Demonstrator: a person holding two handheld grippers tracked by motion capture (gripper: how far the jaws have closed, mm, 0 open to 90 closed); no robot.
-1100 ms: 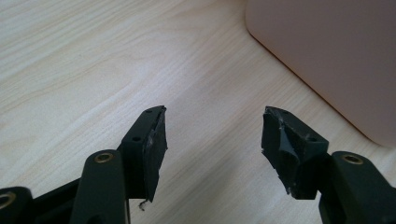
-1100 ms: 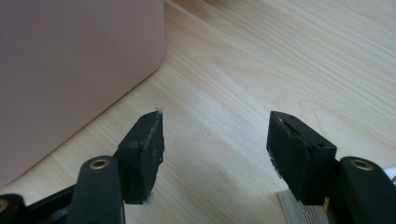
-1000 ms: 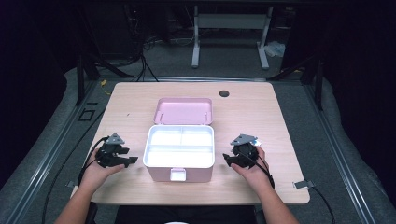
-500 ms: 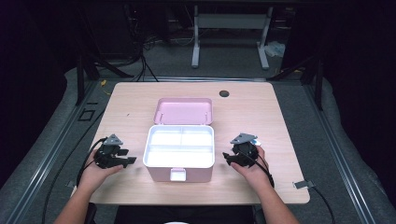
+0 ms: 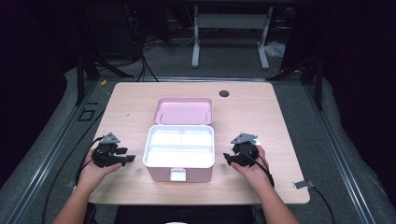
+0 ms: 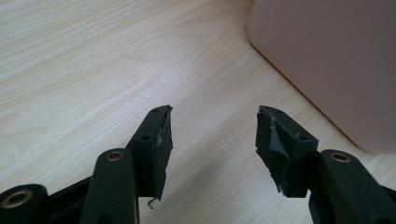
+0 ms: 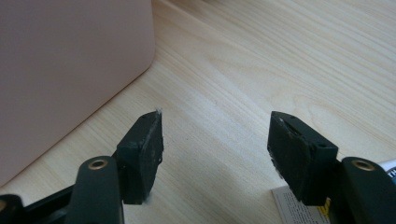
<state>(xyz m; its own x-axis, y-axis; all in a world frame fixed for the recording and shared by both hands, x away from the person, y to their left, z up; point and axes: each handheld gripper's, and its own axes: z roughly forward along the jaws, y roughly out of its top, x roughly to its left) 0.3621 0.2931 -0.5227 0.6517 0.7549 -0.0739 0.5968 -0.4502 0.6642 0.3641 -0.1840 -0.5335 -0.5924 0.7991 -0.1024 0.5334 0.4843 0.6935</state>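
Both tongs gape with nothing between them, the left tongs (image 5: pixel 132 158) having just narrowed slightly, the right tongs (image 5: pixel 227 157) opposite; the open pink box (image 5: pixel 179 148) sits between them near the counter's (image 5: pixel 140 100) front edge.

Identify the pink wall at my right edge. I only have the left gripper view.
Observer: It's the side of a pink box. Its lid is swung open toward the far side of the table.
Operator: Anything inside?
Observer: A white tray divided into compartments. They look empty from the high view.
Operator: Where's the right gripper?
Observer: The right gripper is on the other side of the box, low over the table, with its jaws open and nothing between them.
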